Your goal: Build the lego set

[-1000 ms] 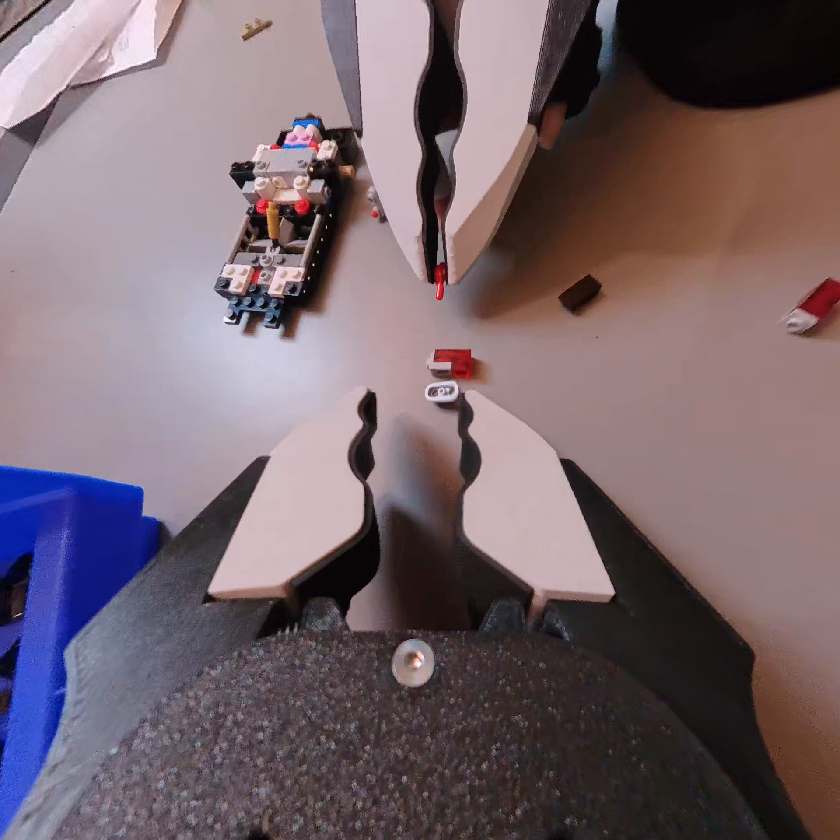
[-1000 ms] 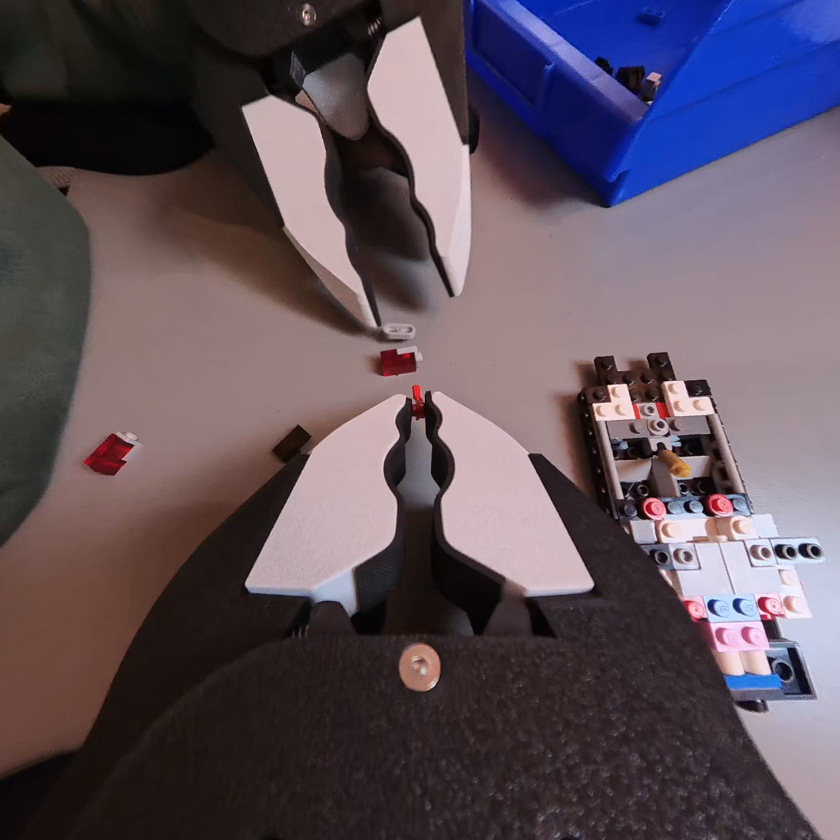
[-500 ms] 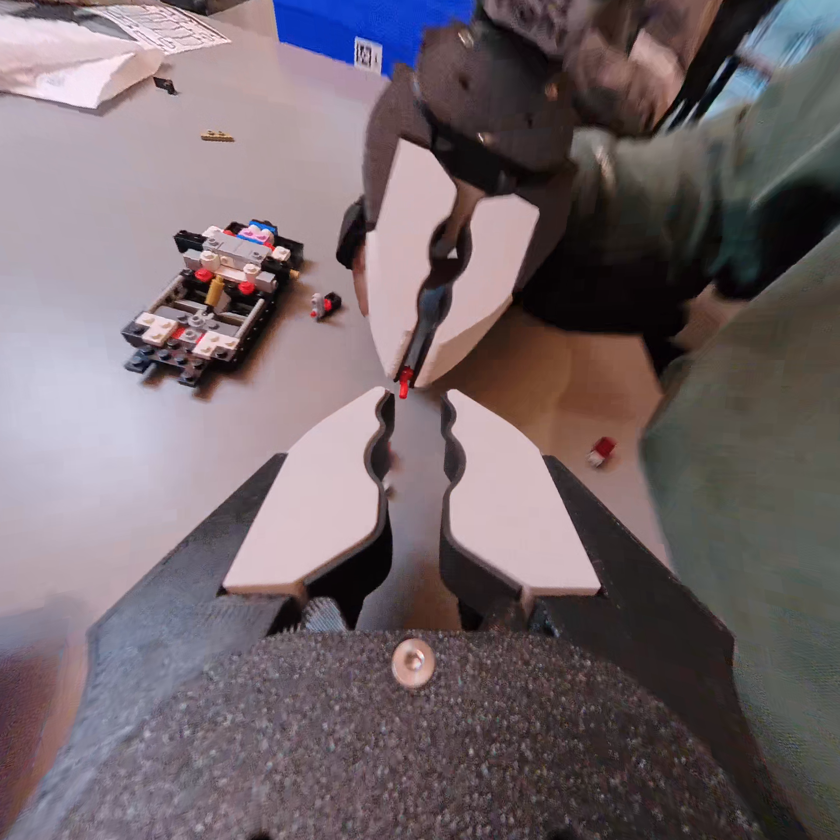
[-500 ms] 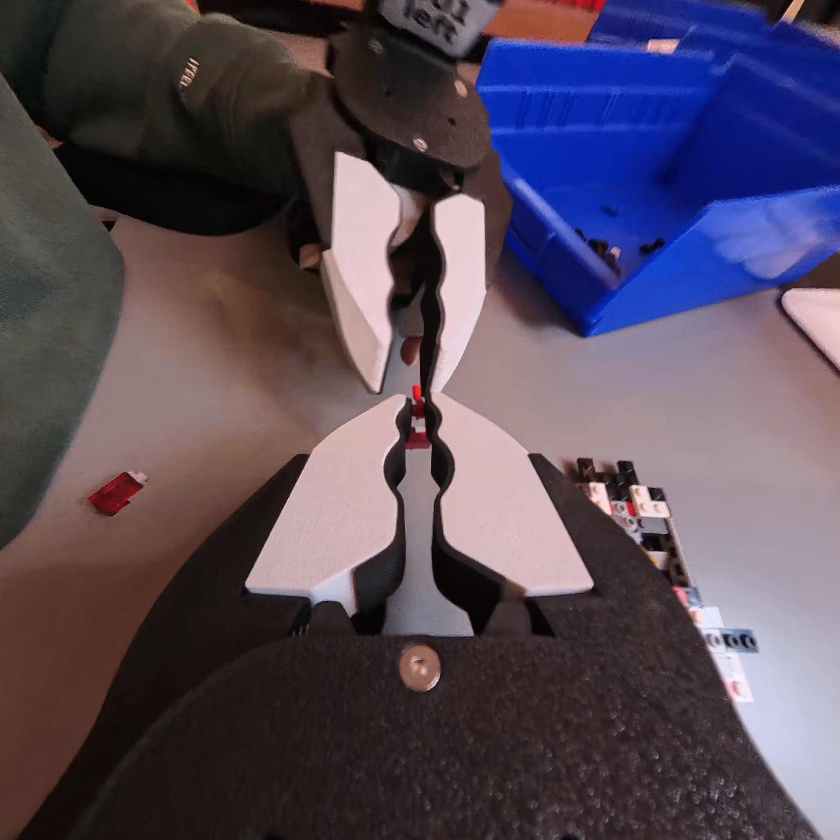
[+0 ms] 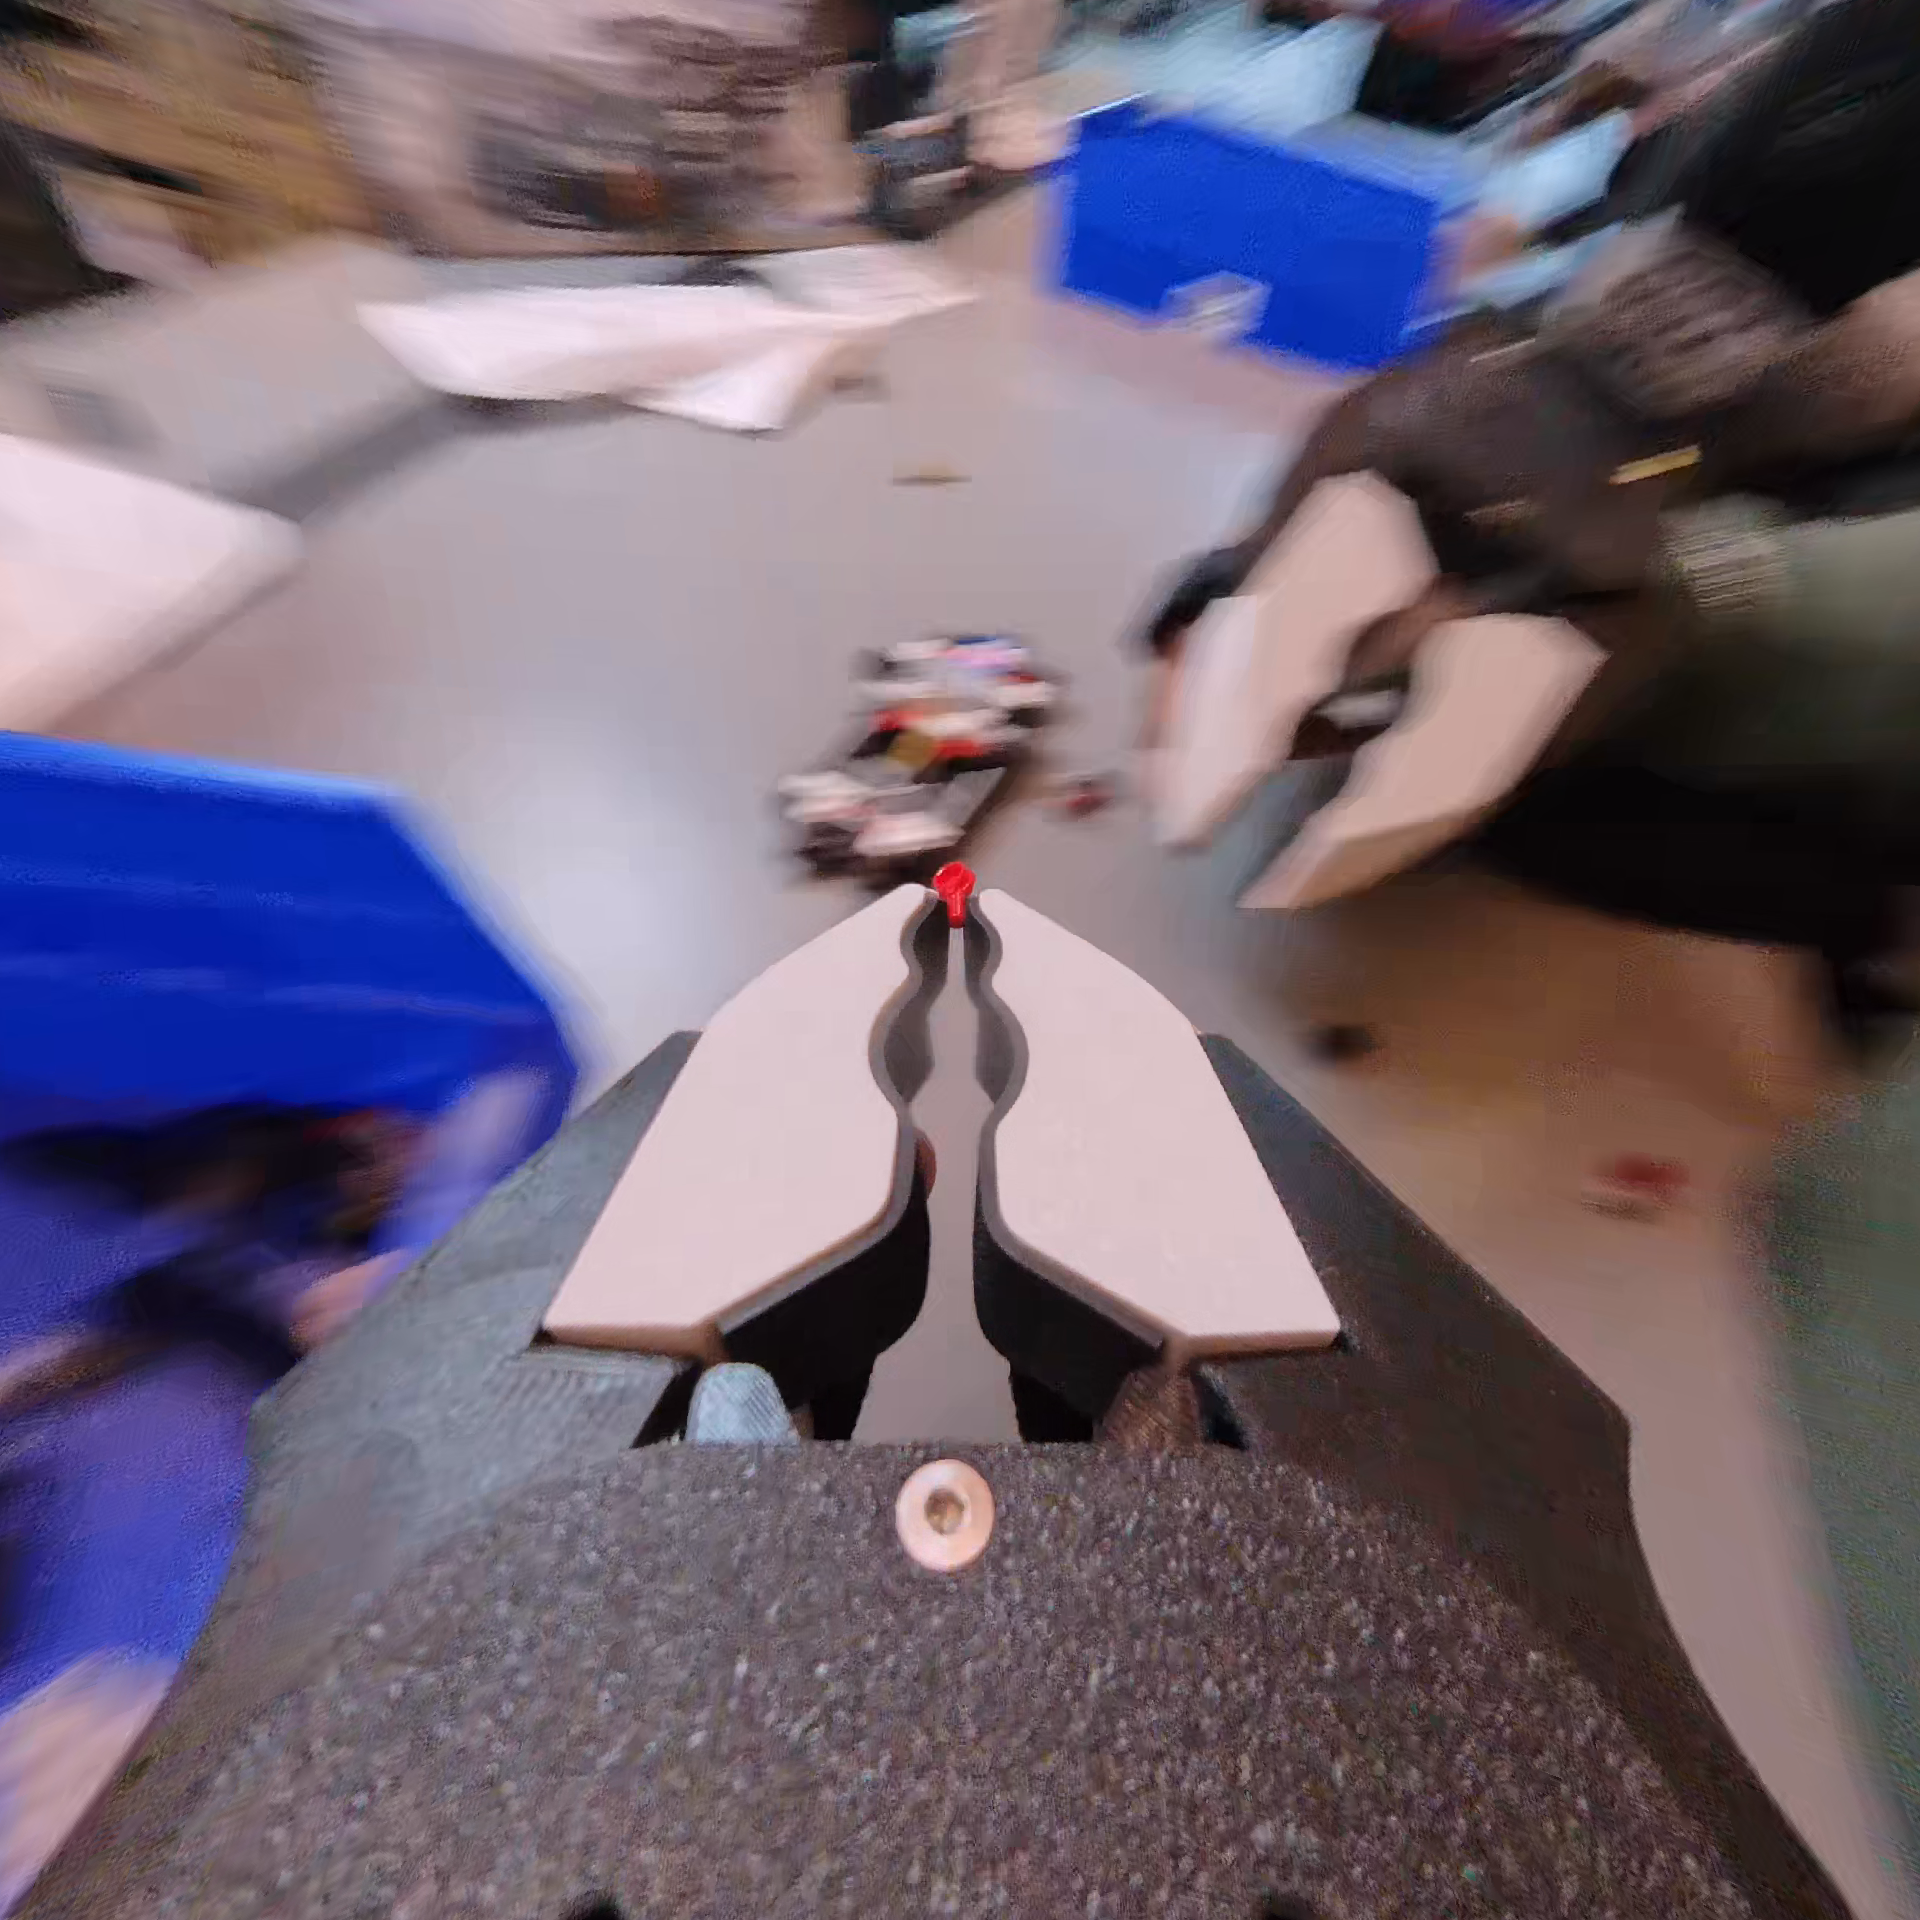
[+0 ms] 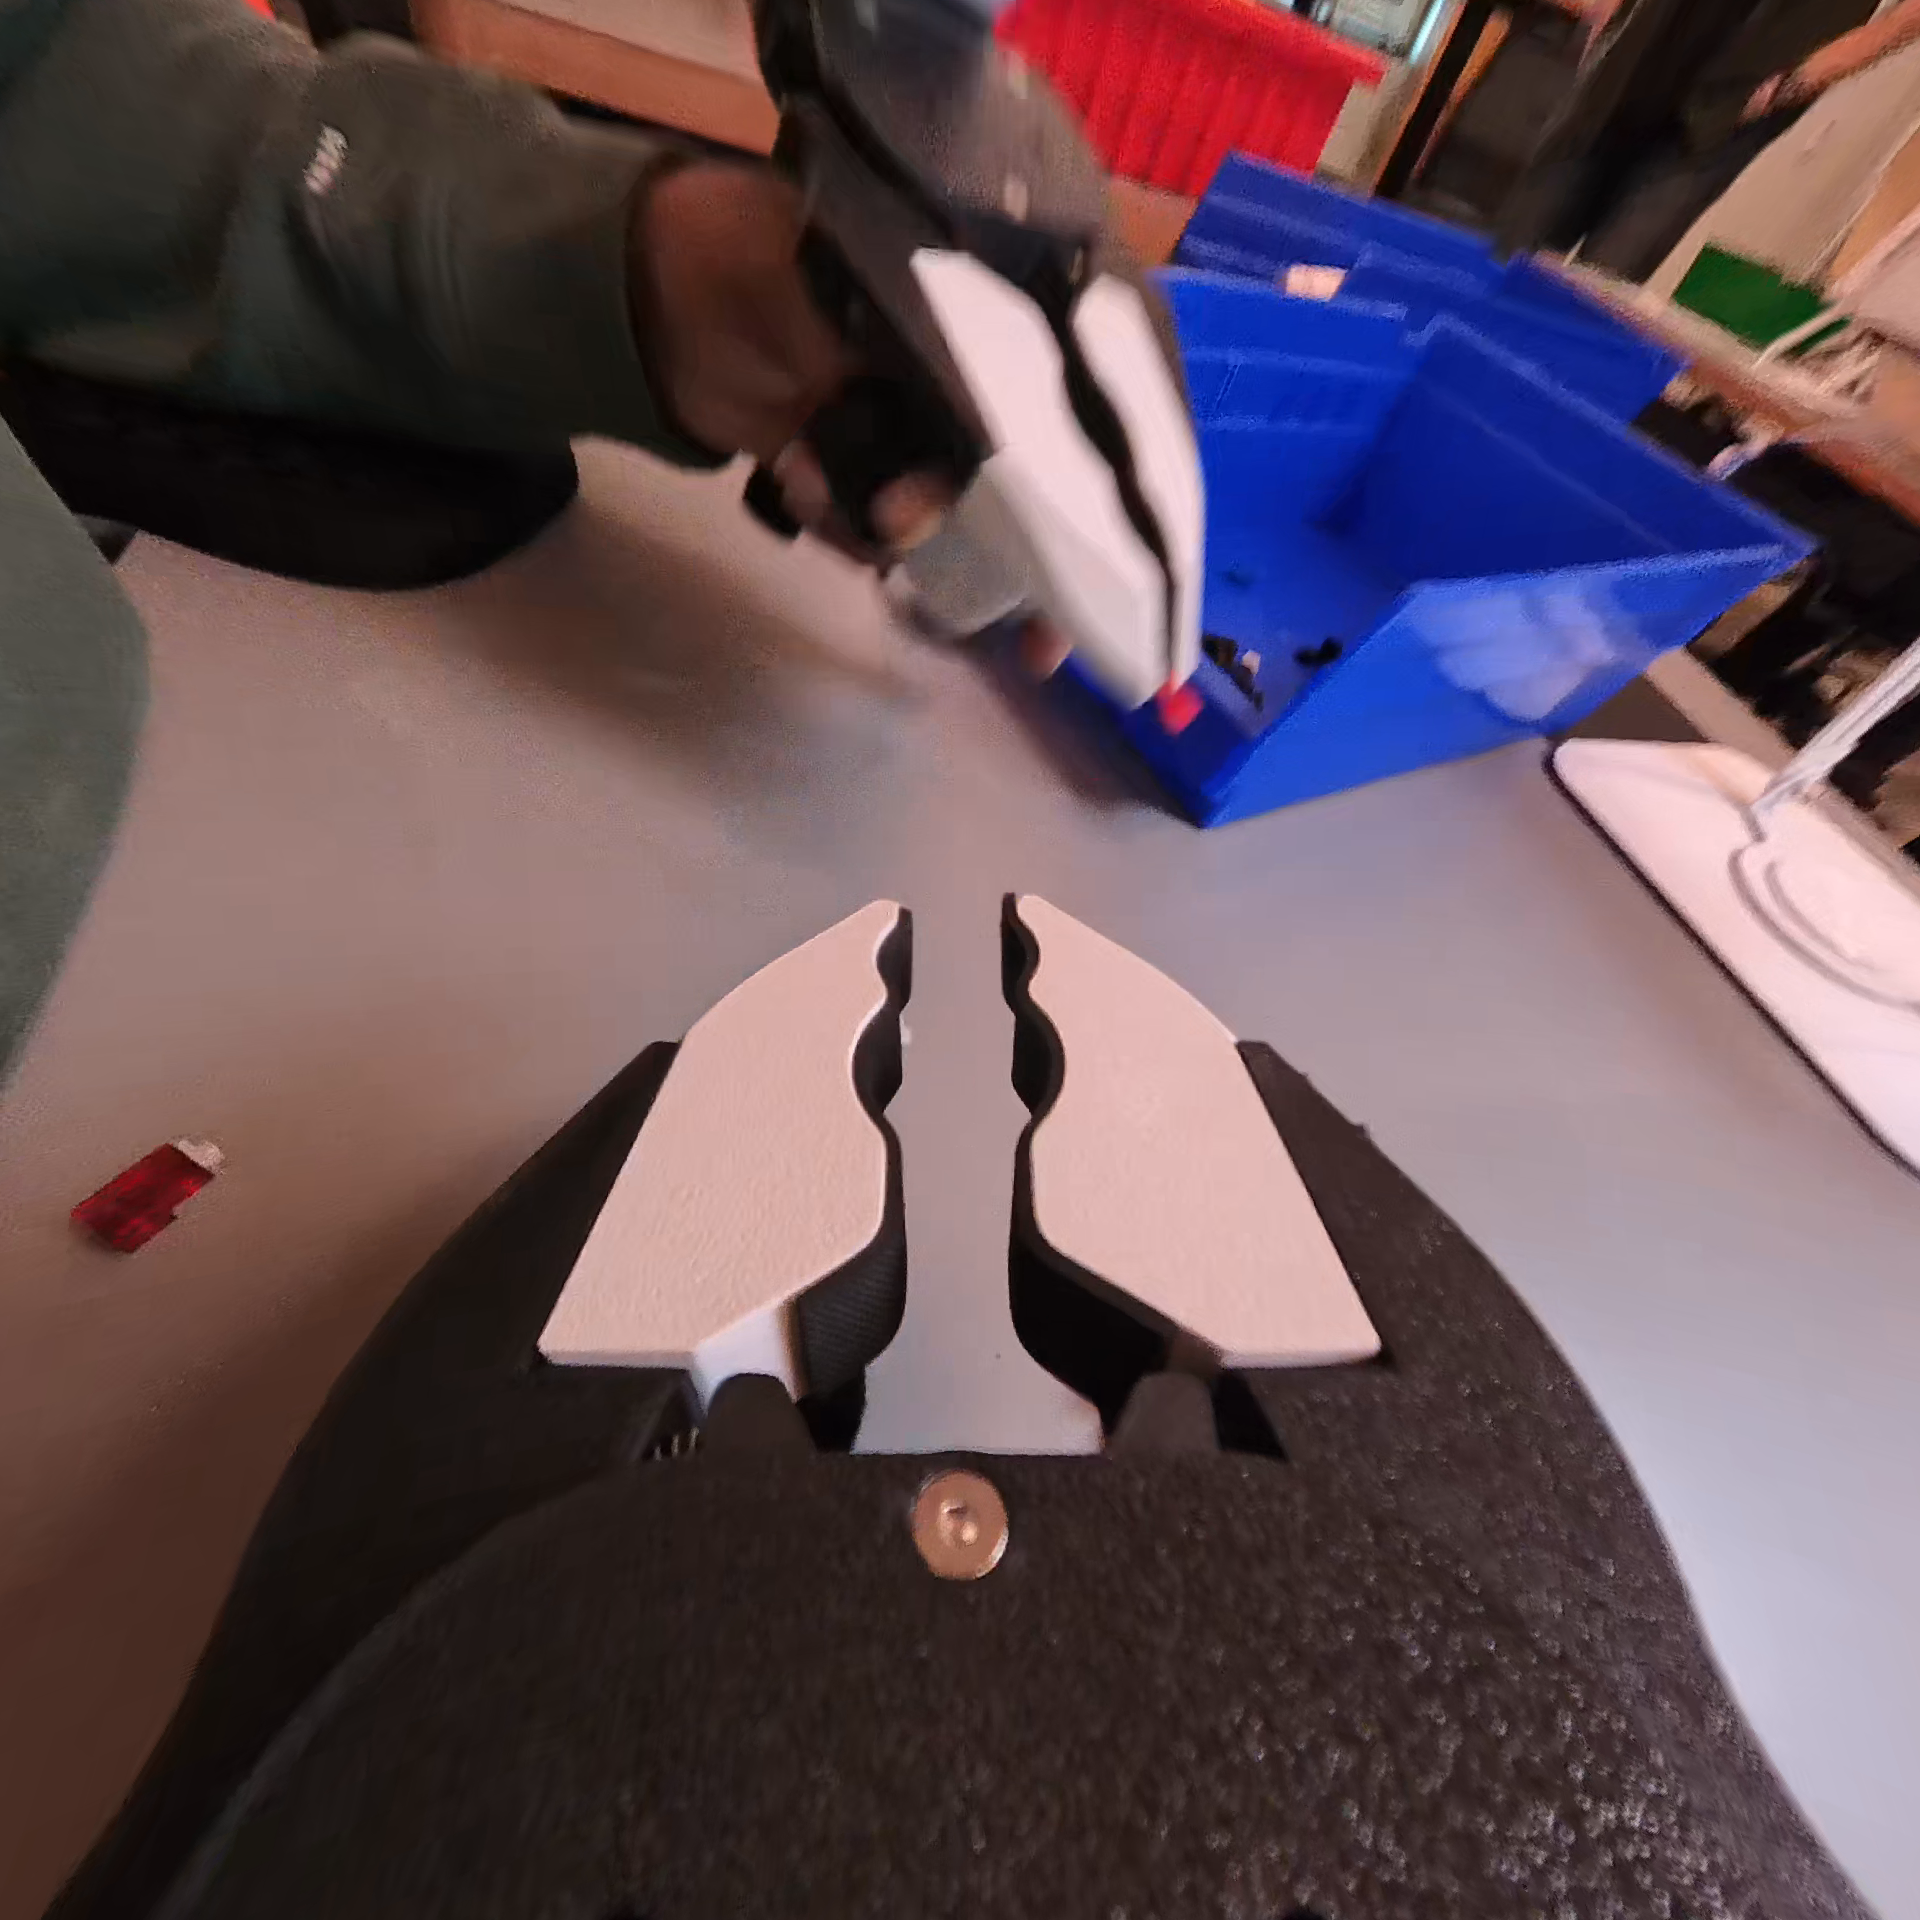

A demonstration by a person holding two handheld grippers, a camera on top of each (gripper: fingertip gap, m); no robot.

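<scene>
Two grippers in our hands, and they stand quite differently. Our left gripper [image 5: 954,902] is pinched tight on a tiny red piece [image 5: 953,891], which pokes out from between the very tips of its pale fingers [image 5: 790,1122]. From the right wrist view that gripper [image 6: 1169,675] hangs above the near corner of the blue bin [image 6: 1475,665], the red piece [image 6: 1180,710] a blur at its tips. Our right gripper [image 6: 956,914] has its jaws parted with nothing between them, raised over the grey table [image 6: 520,883]. A dark red brick [image 6: 145,1195] lies on the table off to its left, well apart. Ahead of the left gripper we see a blurred brick model [image 5: 925,758] on the table, the right gripper [image 5: 1236,862] beside it, spread wide.
</scene>
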